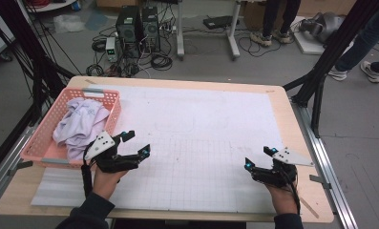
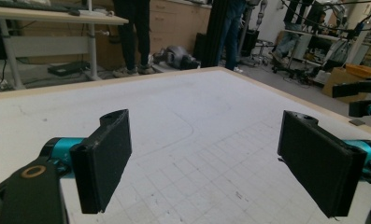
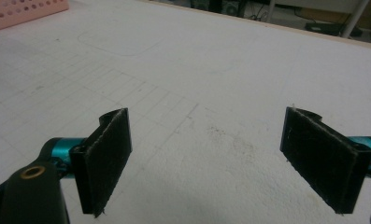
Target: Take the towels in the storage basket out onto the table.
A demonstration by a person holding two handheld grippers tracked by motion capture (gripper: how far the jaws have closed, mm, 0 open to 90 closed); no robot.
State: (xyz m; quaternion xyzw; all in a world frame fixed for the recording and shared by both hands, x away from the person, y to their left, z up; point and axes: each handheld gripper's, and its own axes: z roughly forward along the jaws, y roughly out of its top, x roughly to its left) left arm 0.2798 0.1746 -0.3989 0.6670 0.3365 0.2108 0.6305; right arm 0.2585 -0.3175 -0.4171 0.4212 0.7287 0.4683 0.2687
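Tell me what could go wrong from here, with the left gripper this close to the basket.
1. The left gripper is open beside the pink basket; reaching in, it might catch the wall and shove the basket toward the table's left edge.
2. The pale cloth is bunched, so the jaws may pinch one fold only.
3. The right gripper, also open, is far off to help.

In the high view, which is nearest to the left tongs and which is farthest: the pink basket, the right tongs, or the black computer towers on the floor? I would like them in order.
Measured from the left tongs:
1. Pink basket, just to their left at the table's left edge, holding a pale cloth.
2. Right tongs, across the white mat on the table's right side.
3. Black computer towers, on the floor beyond the far table edge.
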